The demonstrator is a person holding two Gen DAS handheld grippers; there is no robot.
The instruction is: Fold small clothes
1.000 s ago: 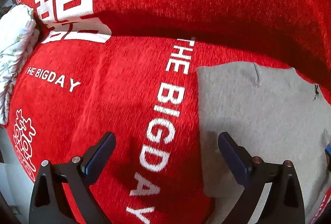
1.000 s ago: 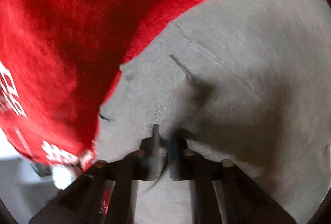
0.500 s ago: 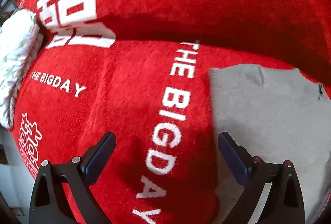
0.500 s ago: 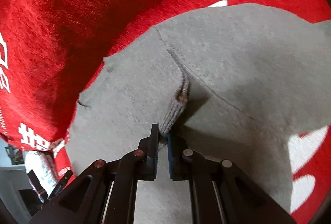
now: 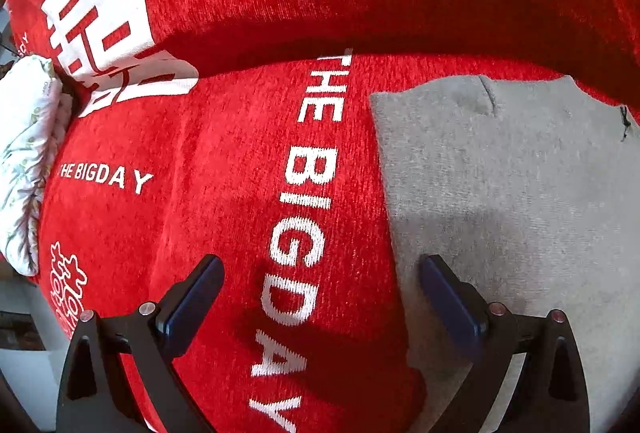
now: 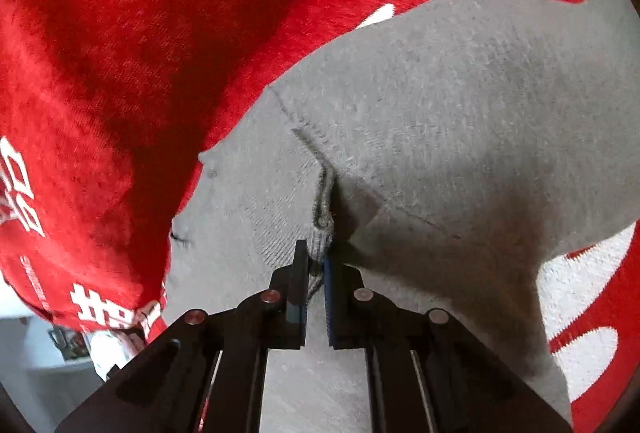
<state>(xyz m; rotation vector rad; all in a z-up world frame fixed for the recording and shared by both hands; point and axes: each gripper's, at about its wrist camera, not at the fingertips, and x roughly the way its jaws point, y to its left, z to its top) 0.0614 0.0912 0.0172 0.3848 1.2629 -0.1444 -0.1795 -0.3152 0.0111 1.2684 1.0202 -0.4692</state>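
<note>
Two hand-held grippers: your right one [image 6: 316,265] is clamped on a ridge of the grey garment [image 6: 460,105], seemingly a cuff. Your left [image 5: 320,293] gapes wide, with the garment [image 5: 512,193] at 2 o'clock on the red blanket [image 5: 200,233].

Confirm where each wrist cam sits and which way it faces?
Left wrist: on the left gripper, looking down at the red blanket and the grey garment's edge; both fingers show, spread wide.
Right wrist: on the right gripper, close over the garment; fingers pinched on a raised fold.
Shared: the grey garment and the red blanket.
</note>
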